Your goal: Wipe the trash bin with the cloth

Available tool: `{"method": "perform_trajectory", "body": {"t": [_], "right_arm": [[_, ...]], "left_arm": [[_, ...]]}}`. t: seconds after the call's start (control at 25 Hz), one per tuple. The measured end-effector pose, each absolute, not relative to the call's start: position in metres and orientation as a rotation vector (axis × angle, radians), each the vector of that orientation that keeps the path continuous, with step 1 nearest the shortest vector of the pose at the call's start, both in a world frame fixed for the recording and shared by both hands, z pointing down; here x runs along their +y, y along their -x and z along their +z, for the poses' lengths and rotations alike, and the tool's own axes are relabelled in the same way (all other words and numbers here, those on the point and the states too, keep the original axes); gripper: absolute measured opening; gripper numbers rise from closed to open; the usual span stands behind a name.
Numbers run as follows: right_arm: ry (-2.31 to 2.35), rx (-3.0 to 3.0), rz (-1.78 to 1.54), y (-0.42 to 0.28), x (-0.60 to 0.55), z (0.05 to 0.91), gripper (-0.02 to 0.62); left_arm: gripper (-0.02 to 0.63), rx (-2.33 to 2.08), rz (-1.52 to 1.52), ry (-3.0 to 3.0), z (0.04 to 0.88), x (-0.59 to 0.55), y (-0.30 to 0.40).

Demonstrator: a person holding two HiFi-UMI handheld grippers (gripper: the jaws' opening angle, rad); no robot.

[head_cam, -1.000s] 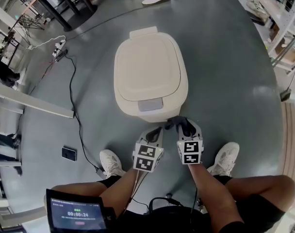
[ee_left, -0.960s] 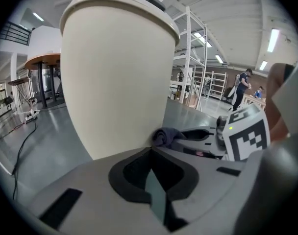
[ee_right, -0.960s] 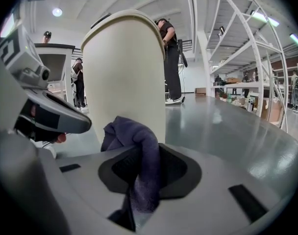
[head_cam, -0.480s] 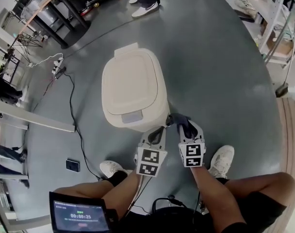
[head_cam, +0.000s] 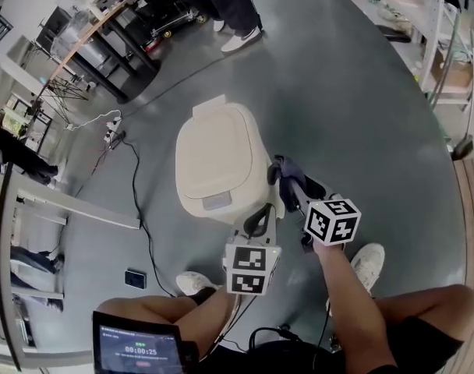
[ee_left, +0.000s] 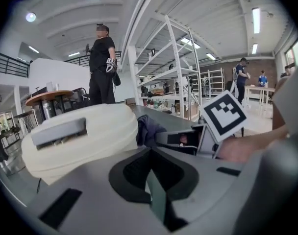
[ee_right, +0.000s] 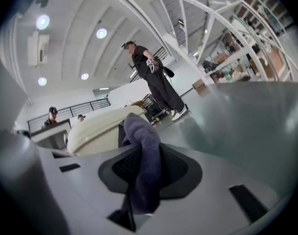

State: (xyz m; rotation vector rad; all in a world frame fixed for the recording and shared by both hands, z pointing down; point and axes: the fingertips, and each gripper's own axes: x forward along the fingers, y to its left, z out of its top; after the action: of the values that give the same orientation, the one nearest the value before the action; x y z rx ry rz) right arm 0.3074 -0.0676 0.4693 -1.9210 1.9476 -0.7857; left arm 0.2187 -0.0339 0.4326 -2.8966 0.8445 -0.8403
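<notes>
The cream trash bin stands on the grey floor with its lid down; it also fills the left of the left gripper view and shows past the jaws in the right gripper view. My right gripper is shut on a dark blue-grey cloth, which lies against the bin's right side. In the right gripper view that cloth hangs pinched between the jaws. My left gripper is shut on nothing, just in front of the bin's front right corner.
A black cable and a phone lie on the floor to the left. A person stands behind the bin. Metal shelving lines the right, tables the far left. My shoes are just behind the grippers.
The right gripper has risen and moved forward with the cloth, from the bin's front to its right side. The left gripper stays near the front corner. The head view has tilted.
</notes>
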Motion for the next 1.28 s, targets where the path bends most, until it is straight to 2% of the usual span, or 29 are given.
{"method": "perform_trajectory", "body": {"t": [0.2,0.48,0.84,1.28], "right_arm": [[1.635,1.874,-1.005,-0.307,-0.073,0.441,0.091],[1.493,1.834,-1.045,-0.295,-0.087,0.419,0.091],[1.505,1.838,-1.098,-0.281,-0.101,0.438,0.091],[1.622,1.857,-1.166,-0.288,-0.125,0.505,0.091]], "left_arm": [[-0.003,0.852,-0.772,2.87,0.39,-0.024,-0.228],[-0.003,0.801,-0.714,2.677,0.371,-0.01,-0.237],[-0.002,0.819,-0.806,2.691,0.408,-0.019,-0.223],[-0.003,0.778,-0.962,2.715,0.48,-0.033,-0.225]]}}
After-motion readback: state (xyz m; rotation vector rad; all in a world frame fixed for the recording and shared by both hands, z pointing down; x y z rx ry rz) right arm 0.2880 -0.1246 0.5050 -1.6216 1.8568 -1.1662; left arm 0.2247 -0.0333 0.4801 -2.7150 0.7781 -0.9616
